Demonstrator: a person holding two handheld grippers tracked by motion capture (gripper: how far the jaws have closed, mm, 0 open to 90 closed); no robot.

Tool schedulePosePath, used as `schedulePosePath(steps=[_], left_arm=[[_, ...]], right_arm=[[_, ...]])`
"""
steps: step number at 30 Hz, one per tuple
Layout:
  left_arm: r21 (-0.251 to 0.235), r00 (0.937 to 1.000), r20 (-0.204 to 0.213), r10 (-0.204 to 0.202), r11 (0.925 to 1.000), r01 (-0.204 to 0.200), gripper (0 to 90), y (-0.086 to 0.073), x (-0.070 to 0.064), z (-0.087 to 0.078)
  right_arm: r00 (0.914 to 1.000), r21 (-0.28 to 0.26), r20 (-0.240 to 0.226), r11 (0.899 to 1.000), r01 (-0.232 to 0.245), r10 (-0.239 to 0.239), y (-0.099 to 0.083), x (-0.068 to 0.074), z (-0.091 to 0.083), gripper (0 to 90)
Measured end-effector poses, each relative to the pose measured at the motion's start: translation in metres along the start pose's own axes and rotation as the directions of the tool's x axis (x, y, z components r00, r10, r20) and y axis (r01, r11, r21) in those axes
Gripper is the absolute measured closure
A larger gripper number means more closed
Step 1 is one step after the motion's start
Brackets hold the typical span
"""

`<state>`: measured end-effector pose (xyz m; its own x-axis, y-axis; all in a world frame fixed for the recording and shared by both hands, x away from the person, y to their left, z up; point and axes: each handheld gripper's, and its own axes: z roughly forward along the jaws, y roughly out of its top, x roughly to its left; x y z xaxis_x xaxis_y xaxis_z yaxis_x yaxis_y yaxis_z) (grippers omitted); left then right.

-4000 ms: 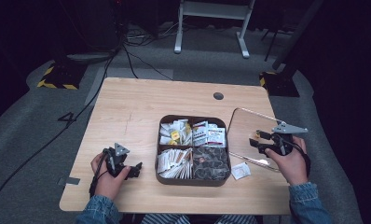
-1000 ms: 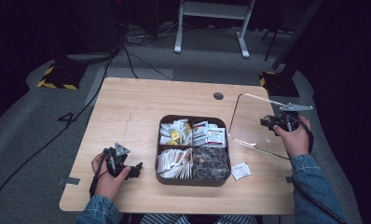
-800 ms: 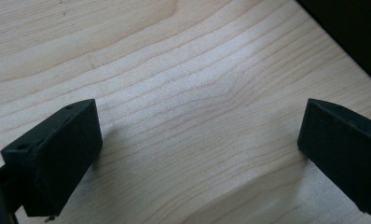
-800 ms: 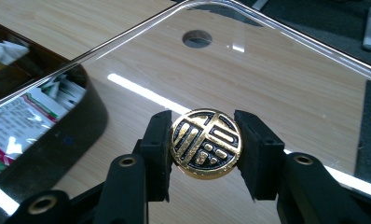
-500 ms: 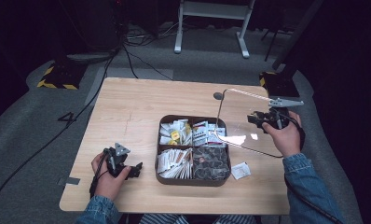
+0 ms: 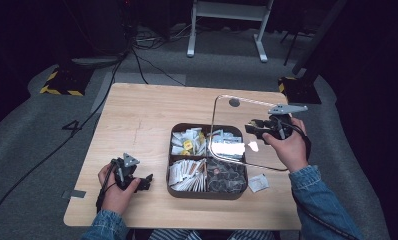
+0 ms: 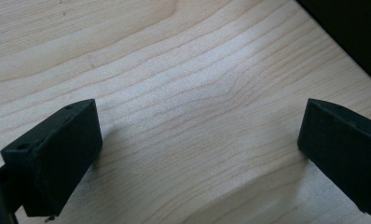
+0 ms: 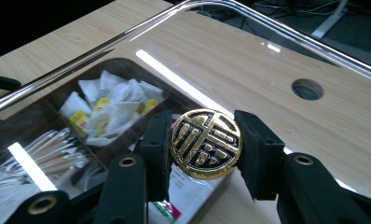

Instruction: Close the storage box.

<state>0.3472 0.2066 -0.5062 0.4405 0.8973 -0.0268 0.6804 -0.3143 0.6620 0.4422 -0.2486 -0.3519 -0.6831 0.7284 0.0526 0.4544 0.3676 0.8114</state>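
A dark four-part box (image 6: 207,195) of tea bags, packets and sticks sits on the wooden table (image 6: 137,120). My right gripper (image 6: 252,129) is shut on the round gold knob (image 8: 205,143) of the box's clear lid (image 6: 227,149). The lid hangs tilted above the box's right half, and through it in the right gripper view I see the yellow and white tea bags (image 8: 106,105). My left gripper (image 6: 144,181) rests low on the table left of the box, open, with bare wood between its jaws (image 7: 197,140).
A small white packet (image 6: 258,183) lies loose on the table just right of the box. A round cable hole (image 6: 234,102) sits near the table's far edge. Cables and a white stand are on the floor beyond.
The right gripper has carried the clear lid leftward, from beside the box to above its right half. The left gripper has stayed put.
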Motion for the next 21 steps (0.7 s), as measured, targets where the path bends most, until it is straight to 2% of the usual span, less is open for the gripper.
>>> schedulePosePath(steps=[9,21], left_arm=[[0.0,1.0,0.0,0.0,1.0,0.0,0.0,0.0,0.0,0.0],[0.0,1.0,0.0,0.002,1.0,-0.002,0.0,0.0,0.0,0.0]], right_arm=[[0.998,0.0,-0.052,0.999,0.035,-0.035,0.006,0.033,0.01,59.0],[0.9927,0.012,-0.109,0.999,0.053,-0.051,0.005,0.065,0.031,59.0]])
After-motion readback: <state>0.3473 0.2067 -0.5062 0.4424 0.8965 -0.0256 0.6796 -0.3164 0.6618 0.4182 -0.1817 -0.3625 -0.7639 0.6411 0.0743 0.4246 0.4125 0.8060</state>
